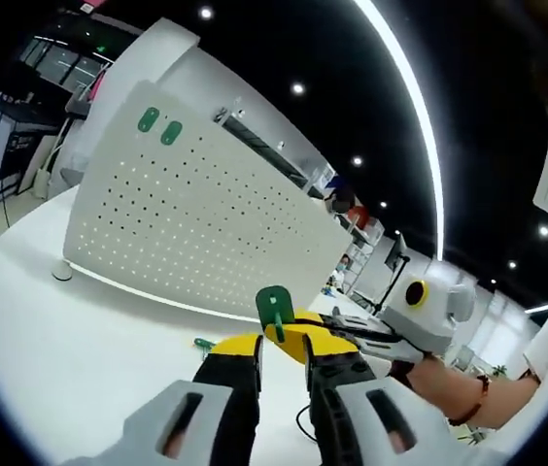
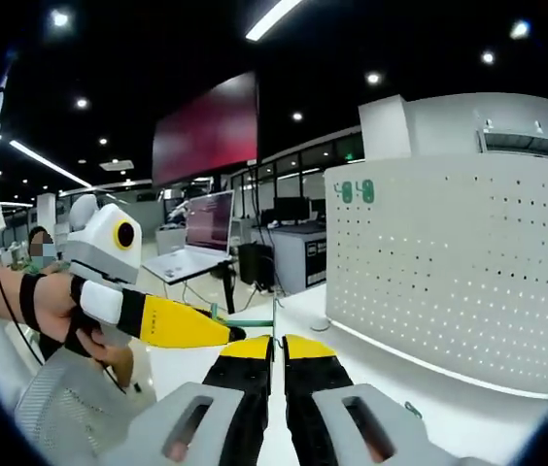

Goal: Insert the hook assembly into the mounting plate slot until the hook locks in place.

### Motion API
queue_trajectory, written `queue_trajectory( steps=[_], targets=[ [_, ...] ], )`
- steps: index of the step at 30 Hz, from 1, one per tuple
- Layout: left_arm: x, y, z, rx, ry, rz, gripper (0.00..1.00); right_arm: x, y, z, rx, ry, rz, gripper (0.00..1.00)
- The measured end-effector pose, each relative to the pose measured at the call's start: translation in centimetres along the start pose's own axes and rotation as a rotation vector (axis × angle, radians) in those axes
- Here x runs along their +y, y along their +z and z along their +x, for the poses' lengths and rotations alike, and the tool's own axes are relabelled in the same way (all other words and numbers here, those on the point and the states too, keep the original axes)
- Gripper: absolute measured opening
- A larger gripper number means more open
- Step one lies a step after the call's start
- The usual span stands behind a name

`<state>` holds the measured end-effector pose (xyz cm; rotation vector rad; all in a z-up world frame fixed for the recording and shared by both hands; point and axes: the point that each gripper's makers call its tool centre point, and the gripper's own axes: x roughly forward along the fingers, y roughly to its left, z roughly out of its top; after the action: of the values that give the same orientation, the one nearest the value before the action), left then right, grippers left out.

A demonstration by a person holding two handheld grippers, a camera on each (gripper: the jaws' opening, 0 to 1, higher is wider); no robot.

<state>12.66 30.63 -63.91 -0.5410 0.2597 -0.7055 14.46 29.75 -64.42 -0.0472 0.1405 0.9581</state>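
A white perforated mounting plate (image 1: 196,223) stands upright on the white table (image 1: 70,349), with two green pieces (image 1: 158,125) fixed near its top left corner. In the right gripper view the plate (image 2: 468,262) is to the right with the same green pieces (image 2: 357,192). A green hook (image 1: 274,309) sits just above my left gripper (image 1: 276,351), whose yellow-tipped jaws stand apart around empty space. The right gripper (image 1: 298,335) reaches in from the right and pinches the hook. In its own view my right gripper (image 2: 274,342) is shut on the thin green hook (image 2: 255,322), and the left gripper (image 2: 230,335) touches in from the left.
A small green part (image 1: 204,343) lies on the table in front of the plate, also visible as the small green part (image 2: 412,410). A person's forearm (image 1: 449,388) with a wristband holds the right gripper. Behind are a desk with a laptop (image 2: 196,254) and a red screen (image 2: 206,126).
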Motion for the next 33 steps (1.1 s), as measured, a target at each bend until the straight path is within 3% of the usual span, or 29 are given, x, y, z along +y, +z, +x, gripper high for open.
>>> queue_trajectory(
  steps=[3,18,33],
  targets=[
    [-0.04,-0.08,0.12,0.011,-0.009,-0.015,0.07,0.37,-0.16,0.03,0.006,0.009,-0.014,0.03],
    [0.60,-0.21,0.24,0.028,-0.011,-0.042,0.04,0.43,-0.47,0.08,0.020,0.011,-0.040,0.03],
    [0.39,0.55,-0.16,-0.002,0.026,0.029,0.03,0.94,-0.01,0.19,0.016,0.045,-0.082,0.04]
  ],
)
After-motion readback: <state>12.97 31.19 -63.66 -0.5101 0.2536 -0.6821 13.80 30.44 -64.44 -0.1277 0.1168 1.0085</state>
